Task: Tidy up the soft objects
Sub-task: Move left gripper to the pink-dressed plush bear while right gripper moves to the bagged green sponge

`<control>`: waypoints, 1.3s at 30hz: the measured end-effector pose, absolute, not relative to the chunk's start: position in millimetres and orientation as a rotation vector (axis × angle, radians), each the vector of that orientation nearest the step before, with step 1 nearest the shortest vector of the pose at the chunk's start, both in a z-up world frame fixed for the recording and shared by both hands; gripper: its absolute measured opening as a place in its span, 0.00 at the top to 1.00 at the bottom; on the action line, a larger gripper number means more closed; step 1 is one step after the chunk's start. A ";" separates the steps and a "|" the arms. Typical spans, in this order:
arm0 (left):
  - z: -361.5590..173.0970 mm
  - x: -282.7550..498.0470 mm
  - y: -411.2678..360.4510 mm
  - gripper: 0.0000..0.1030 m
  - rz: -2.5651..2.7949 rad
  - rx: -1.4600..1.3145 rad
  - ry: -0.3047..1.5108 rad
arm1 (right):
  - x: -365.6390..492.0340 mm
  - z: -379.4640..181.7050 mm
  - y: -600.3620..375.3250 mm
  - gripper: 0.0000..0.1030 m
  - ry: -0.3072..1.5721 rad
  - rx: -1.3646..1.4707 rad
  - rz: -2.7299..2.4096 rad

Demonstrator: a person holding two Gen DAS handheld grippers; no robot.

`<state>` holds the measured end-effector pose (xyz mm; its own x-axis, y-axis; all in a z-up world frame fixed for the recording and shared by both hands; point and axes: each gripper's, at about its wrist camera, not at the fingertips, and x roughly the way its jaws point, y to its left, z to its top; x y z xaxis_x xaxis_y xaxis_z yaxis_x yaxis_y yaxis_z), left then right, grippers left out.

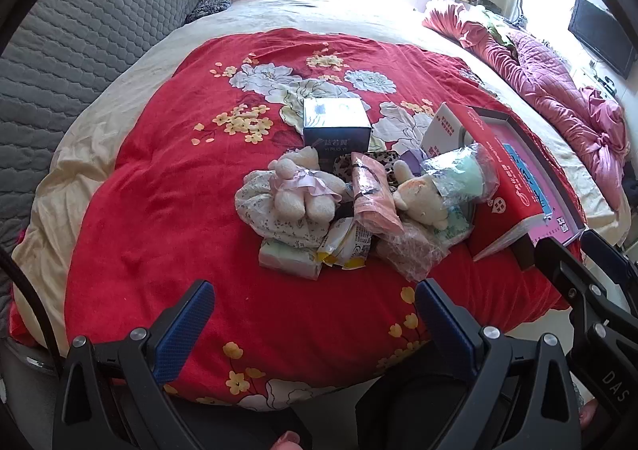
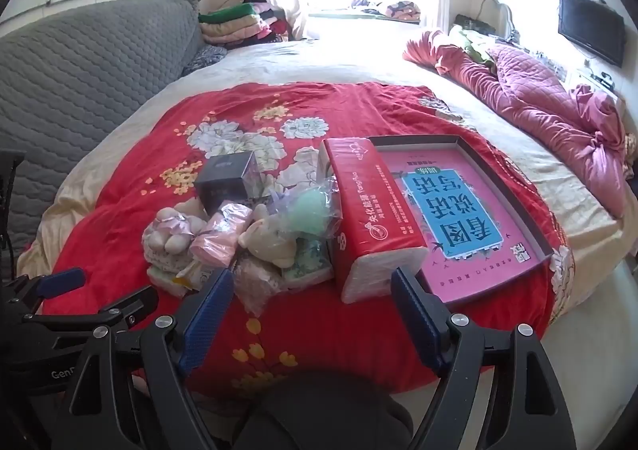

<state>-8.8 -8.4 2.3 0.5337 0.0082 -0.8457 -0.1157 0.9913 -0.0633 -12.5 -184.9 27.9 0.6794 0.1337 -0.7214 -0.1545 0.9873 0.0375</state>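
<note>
Left gripper (image 1: 315, 324) is spread wide with nothing between its blue pads, hovering low over the red floral blanket (image 1: 159, 211). Right gripper (image 2: 313, 314) is spread just as wide and also carries nothing. Straight ahead of the left gripper sits the heap of soft things: a plush bear in a lilac dress (image 1: 305, 189) lying on a floral cloth bundle (image 1: 263, 215), a pink wrapped pack (image 1: 375, 195) beside it, and a cream plush toy (image 1: 422, 203) to the right, with a mint item in clear plastic (image 1: 462, 175) resting on it. Nearest the pads are a pale green tissue pack (image 1: 289, 260) and a yellow-white sachet (image 1: 345, 246). Behind the heap stands a dark blue box (image 1: 337, 125). Ahead of the right gripper, a red tissue pack (image 2: 371, 219) lies between the heap and a shallow tray-like box (image 2: 546, 211), which holds only a pink and blue printed sheet (image 2: 454, 219). Items under the heap are mostly hidden.
</note>
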 end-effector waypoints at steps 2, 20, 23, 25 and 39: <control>2.0 -8.7 -8.7 0.02 0.075 -0.115 1.006 | -12.5 26.6 -185.0 0.20 0.808 -0.025 0.163; 2.7 -9.4 -9.9 0.02 0.063 -0.124 0.996 | -12.8 25.3 -185.5 0.20 0.789 -0.071 0.142; 1.5 -9.4 -8.9 0.02 0.059 -0.133 0.999 | -12.9 25.2 -185.6 0.20 0.794 -0.053 0.148; 0.6 -9.7 -6.1 0.02 0.055 -0.148 1.001 | -12.5 23.7 -185.7 0.21 0.799 -0.050 0.150; -11.9 2.0 37.8 0.02 0.077 -0.274 1.018 | 9.5 9.9 -182.8 0.21 0.822 -0.048 0.162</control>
<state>2.0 37.8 -11.9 0.5259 -0.0636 -0.8482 -0.1903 0.9631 -0.1902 9.5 -182.8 9.9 0.6688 0.1253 -0.7328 -0.1623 0.9865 0.0206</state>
